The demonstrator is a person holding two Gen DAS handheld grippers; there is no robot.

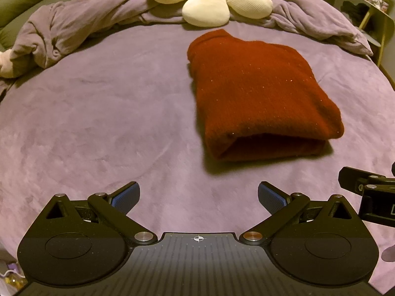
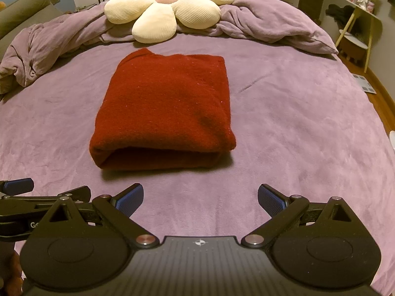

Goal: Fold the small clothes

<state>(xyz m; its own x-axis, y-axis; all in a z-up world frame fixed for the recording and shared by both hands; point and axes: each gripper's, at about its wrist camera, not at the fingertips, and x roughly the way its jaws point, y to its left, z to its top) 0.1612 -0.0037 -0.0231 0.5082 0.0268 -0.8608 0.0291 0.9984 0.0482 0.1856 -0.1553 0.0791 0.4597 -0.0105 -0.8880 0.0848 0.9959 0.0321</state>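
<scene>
Red sweater [image 2: 163, 108] folded mid-bed, long axis toward headboard. Our right claw [image 2: 200, 198] squarely before it, nearer; left claw [image 1: 198, 197] offset; both wide, empty.

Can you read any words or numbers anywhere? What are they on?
"Go", cut off: on the left gripper's black body, in the right wrist view.
White mark on the right gripper's body, at the left wrist view's edge: cut off, unreadable.
Nothing on the red garment or flower pillow.
</scene>
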